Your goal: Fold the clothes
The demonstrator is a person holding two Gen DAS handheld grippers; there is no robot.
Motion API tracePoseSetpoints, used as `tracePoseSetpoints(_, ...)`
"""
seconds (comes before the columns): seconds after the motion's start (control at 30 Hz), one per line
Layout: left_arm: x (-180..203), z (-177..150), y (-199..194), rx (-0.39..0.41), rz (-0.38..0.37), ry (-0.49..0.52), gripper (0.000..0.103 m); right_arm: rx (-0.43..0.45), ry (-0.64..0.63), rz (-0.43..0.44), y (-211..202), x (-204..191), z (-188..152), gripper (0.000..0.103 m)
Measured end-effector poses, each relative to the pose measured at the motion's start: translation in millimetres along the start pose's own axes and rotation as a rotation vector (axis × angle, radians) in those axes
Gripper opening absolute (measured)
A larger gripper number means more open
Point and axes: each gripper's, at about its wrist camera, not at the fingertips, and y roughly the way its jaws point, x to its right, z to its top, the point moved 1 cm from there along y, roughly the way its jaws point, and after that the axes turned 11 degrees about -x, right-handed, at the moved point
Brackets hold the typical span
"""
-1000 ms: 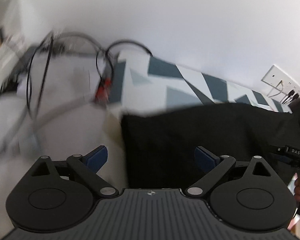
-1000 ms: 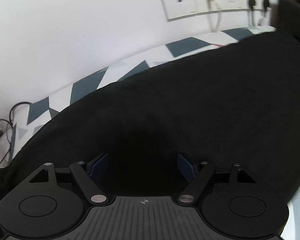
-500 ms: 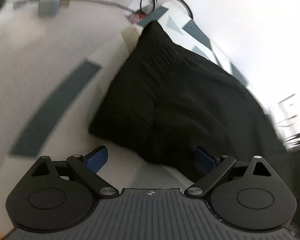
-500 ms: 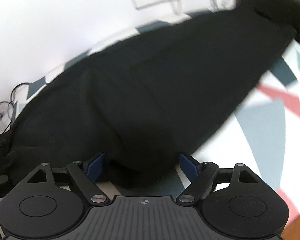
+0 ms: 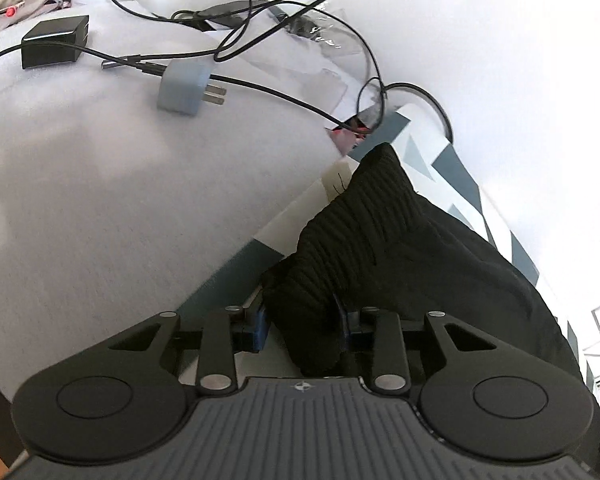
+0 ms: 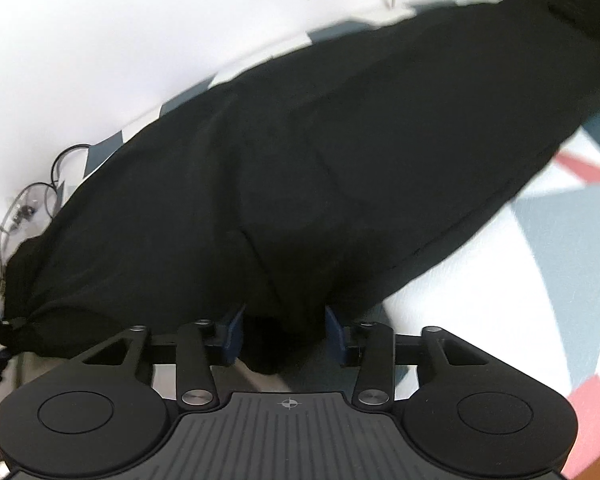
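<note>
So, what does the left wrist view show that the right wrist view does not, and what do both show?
Only the left wrist view: a grey plug adapter and a black charger with cables on a pale cloth, and the garment's ribbed end between the closing jaws of the left hand-held gripper.

Only the right wrist view: red patches on the patterned cover, wall sockets at the top, and the right hand-held gripper, its jaws closing around a fold.

Both: the black garment on the patterned cover, against a white wall.
</note>
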Motion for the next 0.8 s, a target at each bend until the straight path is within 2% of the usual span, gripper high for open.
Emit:
tracePoseSetpoints(0.03,1.3,0.7,0.0,-0.009,0.016,0.006,0.038,0.0,0.03,0.014,-3.2,2.8,0.0,0.054)
tracePoseSetpoints(0.1,4.7,-2.6,-3.7,-0.023,0.056,0.023,0.054,0.038,0.088,0.04,-13.0,9.5,-0.6,0.06)
tracePoseSetpoints(0.13,8.5,-8.9,-9.3,-0.002,0.088,0.056,0.06,0.062,0.117,0.043,-17.6,13.4,-0.2,0.061)
tracePoseSetpoints(0.17,12.4,-15.4,-15.1,0.021,0.12,0.09,0.073,0.084,0.148,0.042,-21.4,17.6,0.3,0.062)
tracePoseSetpoints(0.2,16.2,-21.8,-20.8,0.044,0.152,0.124,0.078,0.105,0.182,0.032,-23.8,22.0,0.9,0.062)
tracePoseSetpoints(0.23,20.1,-28.3,-26.6,0.067,0.184,0.158,0.078,0.124,0.215,0.023,-25.5,26.7,1.8,0.062)
tracePoseSetpoints(0.27,24.5,-36.3,-31.9,0.081,0.173,0.207,0.078,0.138,0.244,0.018,-25.6,31.6,3.5,0.06)
tracePoseSetpoints(0.37,40.0,-52.5,-45.7,0.108,0.092,0.332,0.078,0.171,0.285,0.016,-23.6,43.5,10.0,0.042)
tracePoseSetpoints(0.4,48.4,-56.2,-48.1,0.122,0.065,0.382,0.078,0.18,0.284,0.006,-22.4,45.4,12.1,0.04)
tracePoseSetpoints(0.47,67.9,-61.6,-48.2,0.139,0.023,0.477,0.079,0.185,0.268,-0.033,-18.8,47.4,16.0,0.022)
tracePoseSetpoints(0.5,75.6,-61.8,-42.6,0.112,0.004,0.509,0.084,0.19,0.27,-0.038,-17.4,48.9,16.8,0.011)
tracePoseSetpoints(0.53,83.3,-61.9,-36.8,0.085,-0.015,0.541,0.088,0.196,0.273,-0.042,-16.0,50.4,17.6,0.006)
tracePoseSetpoints(0.57,88.7,-61.1,-27.9,0.036,-0.029,0.564,0.089,0.201,0.275,-0.047,-14.6,51.9,18.3,0.005)
tracePoseSetpoints(0.67,92.5,-59.2,-5.9,-0.039,0.017,0.602,0.089,0.23,0.28,-0.064,-13.6,57.4,17.9,0.002)
tracePoseSetpoints(0.73,88.5,-59.0,3.2,-0.053,0.09,0.616,0.089,0.247,0.307,-0.076,-15.0,64.0,17.1,0.002)
tracePoseSetpoints(0.8,81.9,-58.7,9.7,-0.082,0.107,0.629,0.089,0.247,0.358,-0.077,-17.4,71.5,14.9,0.001)
